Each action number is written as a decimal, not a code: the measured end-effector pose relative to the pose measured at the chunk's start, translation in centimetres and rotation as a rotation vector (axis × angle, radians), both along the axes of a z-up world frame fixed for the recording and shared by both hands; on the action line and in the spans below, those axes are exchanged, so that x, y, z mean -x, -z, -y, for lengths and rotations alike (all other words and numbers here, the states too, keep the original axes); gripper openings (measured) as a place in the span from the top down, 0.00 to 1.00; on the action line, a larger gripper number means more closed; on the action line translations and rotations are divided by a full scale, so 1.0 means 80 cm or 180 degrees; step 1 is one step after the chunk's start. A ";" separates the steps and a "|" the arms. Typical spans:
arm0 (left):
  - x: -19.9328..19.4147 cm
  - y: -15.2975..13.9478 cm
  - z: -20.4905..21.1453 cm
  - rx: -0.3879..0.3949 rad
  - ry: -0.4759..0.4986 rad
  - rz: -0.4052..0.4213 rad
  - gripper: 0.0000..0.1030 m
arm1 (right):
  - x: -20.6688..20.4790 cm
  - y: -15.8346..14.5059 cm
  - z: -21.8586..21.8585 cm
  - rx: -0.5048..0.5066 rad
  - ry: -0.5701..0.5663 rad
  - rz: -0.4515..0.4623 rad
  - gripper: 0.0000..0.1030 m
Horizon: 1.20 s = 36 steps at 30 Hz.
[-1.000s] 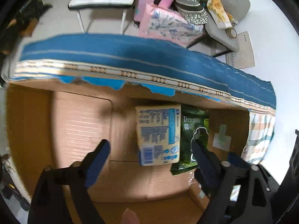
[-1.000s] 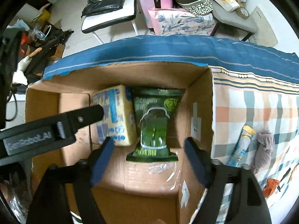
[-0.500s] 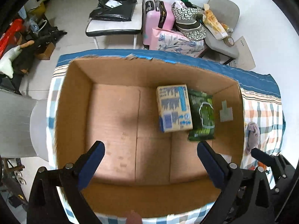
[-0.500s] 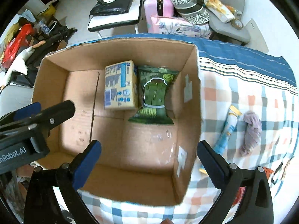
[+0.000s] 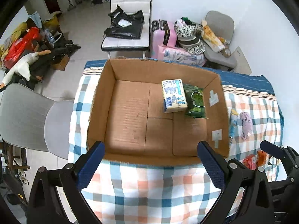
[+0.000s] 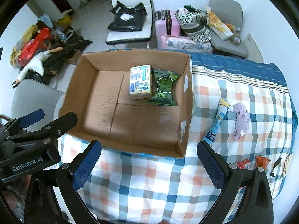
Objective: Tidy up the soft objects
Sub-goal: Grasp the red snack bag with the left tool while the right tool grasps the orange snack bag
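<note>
Tissue pack and green pouch lie side by side in the box; I hold both claws, left and right, spread apart, empty.

The print on the cream packet and on the green pouch in the cardboard box is too small to read. In the left wrist view the box's right wall covers part of the blue tube at about 3 o'clock of the box. The orange wrappers at 4 o'clock sit half behind the right tool. In the right wrist view the left tool is cut off by the edge at 9 o'clock. The desk's near edge lies under the checked cloth.
</note>
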<state>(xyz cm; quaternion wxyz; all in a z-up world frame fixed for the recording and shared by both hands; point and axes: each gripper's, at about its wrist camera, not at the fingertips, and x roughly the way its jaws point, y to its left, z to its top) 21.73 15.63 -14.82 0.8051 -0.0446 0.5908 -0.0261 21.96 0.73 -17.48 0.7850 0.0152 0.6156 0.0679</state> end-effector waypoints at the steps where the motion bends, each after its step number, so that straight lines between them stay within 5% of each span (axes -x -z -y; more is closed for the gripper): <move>1: 0.005 -0.007 0.003 -0.0002 -0.0009 0.0024 0.02 | 0.006 -0.006 0.003 -0.0030 -0.0012 0.0025 0.00; 8: 0.041 -0.054 0.061 0.0071 0.0111 0.0174 0.02 | 0.047 -0.036 0.066 -0.0342 0.0148 0.0157 0.00; 15: 0.045 -0.045 0.183 0.0186 0.0532 0.0049 0.02 | 0.088 -0.021 0.228 -0.0397 0.0806 0.0052 0.00; 26: 0.015 0.073 0.409 0.0175 0.1283 -0.0695 0.02 | 0.133 0.100 0.514 -0.0263 0.1782 -0.0507 0.00; 33: 0.051 0.185 0.511 0.0501 0.1347 -0.1651 0.02 | 0.129 0.195 0.585 -0.0329 0.1790 -0.0910 0.00; 36: 0.070 0.224 0.545 0.0551 0.1273 -0.1947 0.02 | 0.130 0.222 0.595 -0.0293 0.1752 -0.1056 0.09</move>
